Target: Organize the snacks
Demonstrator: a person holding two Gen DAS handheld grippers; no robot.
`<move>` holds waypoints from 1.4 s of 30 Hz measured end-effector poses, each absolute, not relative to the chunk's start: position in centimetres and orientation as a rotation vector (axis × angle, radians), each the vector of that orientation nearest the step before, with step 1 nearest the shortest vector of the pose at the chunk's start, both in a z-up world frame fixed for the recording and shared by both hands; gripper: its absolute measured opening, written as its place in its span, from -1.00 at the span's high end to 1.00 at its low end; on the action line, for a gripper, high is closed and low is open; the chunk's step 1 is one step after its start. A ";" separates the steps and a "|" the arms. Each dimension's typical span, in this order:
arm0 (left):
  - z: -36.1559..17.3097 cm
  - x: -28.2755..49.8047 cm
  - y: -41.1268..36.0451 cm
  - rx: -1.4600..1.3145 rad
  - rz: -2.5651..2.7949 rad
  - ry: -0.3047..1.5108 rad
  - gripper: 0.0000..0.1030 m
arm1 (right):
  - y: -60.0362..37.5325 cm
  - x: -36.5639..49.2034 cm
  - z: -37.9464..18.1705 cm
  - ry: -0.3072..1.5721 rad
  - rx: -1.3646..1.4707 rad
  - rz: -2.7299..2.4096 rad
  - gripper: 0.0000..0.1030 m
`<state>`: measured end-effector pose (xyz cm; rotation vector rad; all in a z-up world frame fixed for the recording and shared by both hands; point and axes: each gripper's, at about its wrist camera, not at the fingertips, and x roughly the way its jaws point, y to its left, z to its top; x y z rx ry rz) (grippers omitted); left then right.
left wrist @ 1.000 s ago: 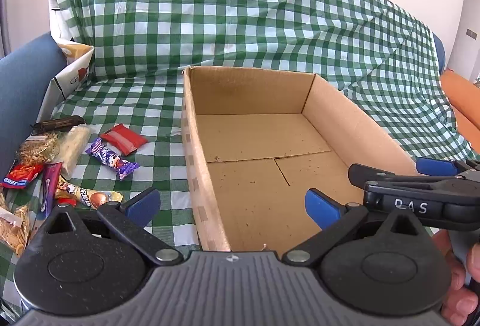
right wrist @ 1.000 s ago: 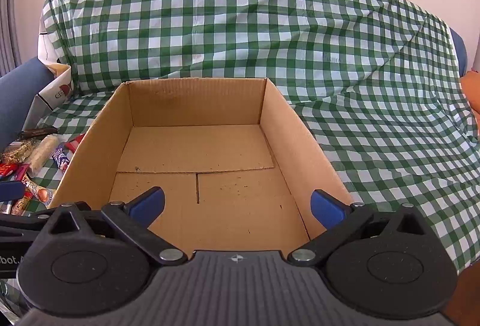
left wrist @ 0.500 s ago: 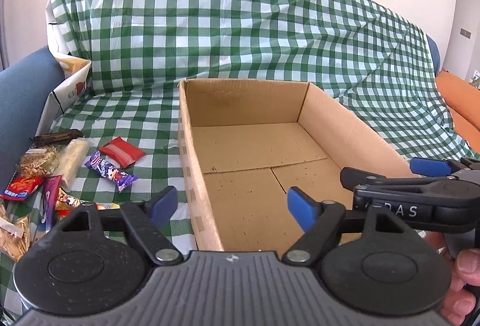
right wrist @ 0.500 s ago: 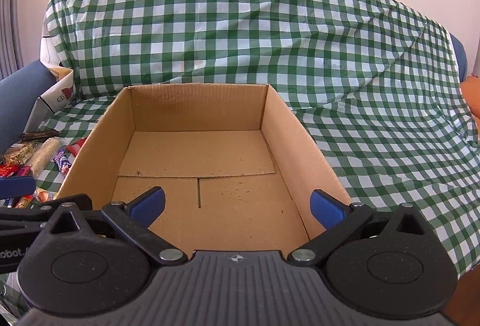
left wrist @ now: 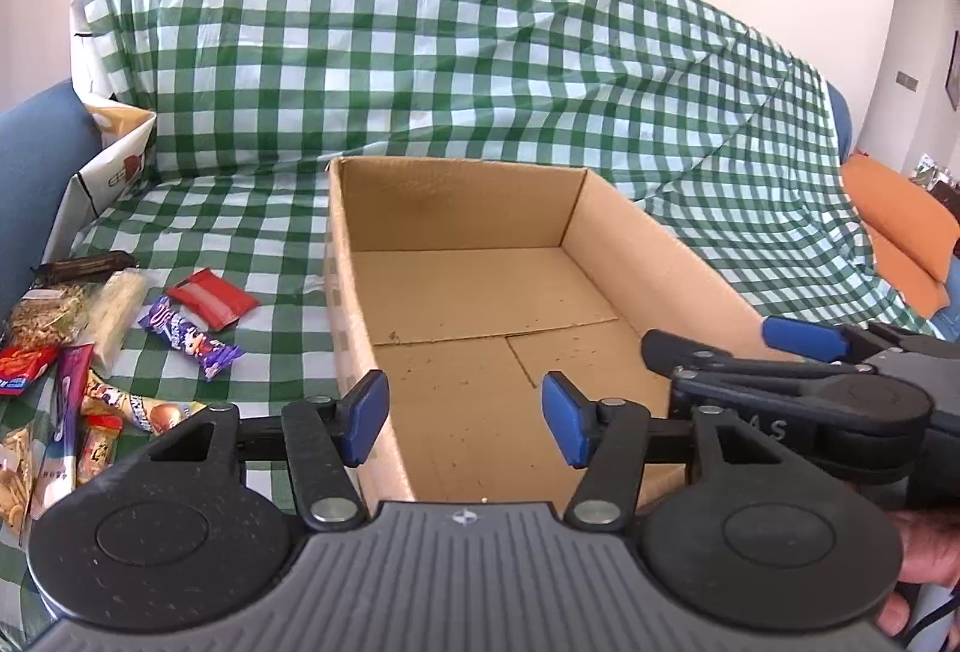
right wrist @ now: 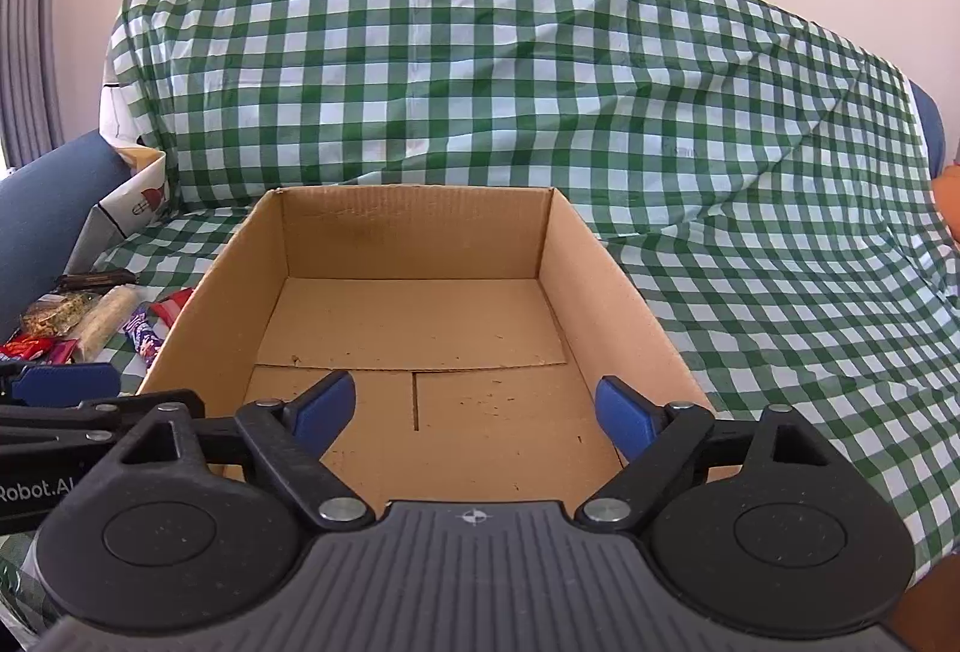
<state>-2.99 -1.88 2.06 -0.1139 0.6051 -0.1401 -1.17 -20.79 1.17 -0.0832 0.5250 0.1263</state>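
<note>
Left wrist view: the left tool [left wrist: 462, 415] is closing over the near-left wall of the cardboard box [left wrist: 648, 244], pinching nothing; snacks [left wrist: 126, 334] lie left of it on the checked cloth [left wrist: 420, 52]. Right wrist view: the right tool [right wrist: 474, 415] is closing empty over the box interior.

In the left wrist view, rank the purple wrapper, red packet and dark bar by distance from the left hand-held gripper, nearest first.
1. Purple wrapper, left of the cardboard box.
2. Red packet, just behind it.
3. Dark bar, far left.
</note>
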 end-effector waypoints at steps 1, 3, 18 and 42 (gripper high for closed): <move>2.1 -3.0 -1.9 -0.116 -0.143 0.603 -0.11 | -20.8 -1.1 1.2 0.519 -0.090 0.130 -0.62; 2.1 -3.1 -1.8 -0.125 -0.147 0.600 -0.02 | -20.8 -1.1 1.1 0.508 -0.104 0.142 -0.47; 2.2 -3.1 -1.8 -0.141 -0.164 0.599 0.15 | -20.3 -1.7 1.2 0.487 -0.145 0.212 -0.27; 2.6 -3.1 0.3 -0.199 -0.120 0.598 0.15 | -19.2 -2.1 1.7 0.470 -0.138 0.287 0.21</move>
